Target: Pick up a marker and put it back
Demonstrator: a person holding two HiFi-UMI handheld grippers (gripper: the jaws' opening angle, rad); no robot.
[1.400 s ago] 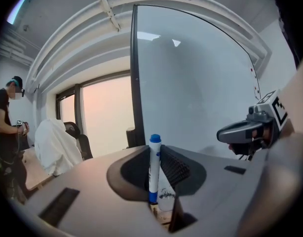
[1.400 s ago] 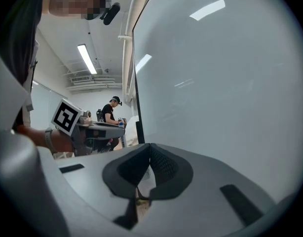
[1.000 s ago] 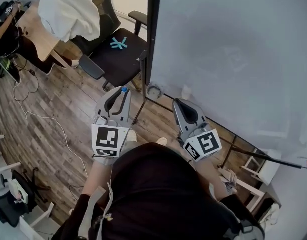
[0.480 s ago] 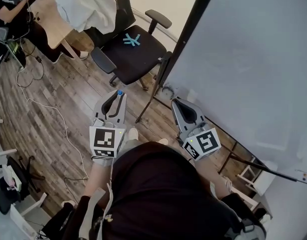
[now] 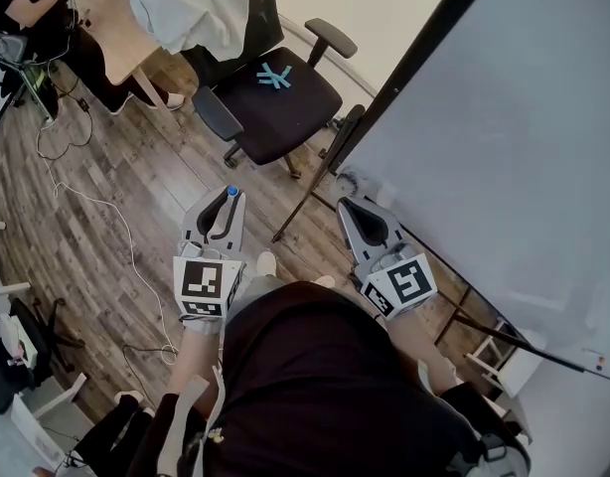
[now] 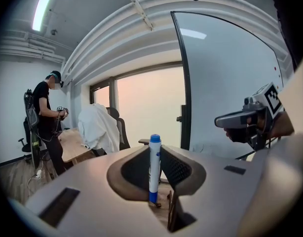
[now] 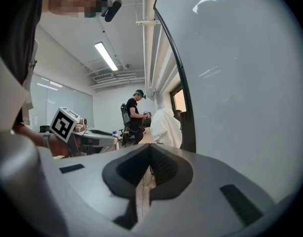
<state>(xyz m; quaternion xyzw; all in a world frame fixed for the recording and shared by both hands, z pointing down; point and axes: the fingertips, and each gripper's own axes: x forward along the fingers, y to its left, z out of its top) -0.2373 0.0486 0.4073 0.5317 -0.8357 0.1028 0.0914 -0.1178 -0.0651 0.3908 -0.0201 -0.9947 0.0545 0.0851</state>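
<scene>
A white marker [image 6: 154, 172] with a blue cap stands upright between the jaws of my left gripper [image 6: 155, 154], which is shut on its barrel. In the head view the marker's blue cap [image 5: 232, 193] pokes past the tip of the left gripper [image 5: 226, 205], low over the wood floor. My right gripper [image 5: 347, 208] hangs beside it, nearer the whiteboard [image 5: 504, 137]. Its jaws meet at the tip with nothing between them [image 7: 149, 151]. The whiteboard's tray is hidden.
The whiteboard's dark frame edge [image 5: 404, 78] and stand leg run close in front of the grippers. A black office chair [image 5: 275, 92] with a teal object on its seat stands ahead. Behind it is a desk with a white cloth [image 5: 191, 8]. A person [image 6: 45, 117] stands at the left.
The head view has swung, so the whiteboard edge now leans further right and the chair sits higher. Both grippers keep their places side by side; the marker stays gripped.
</scene>
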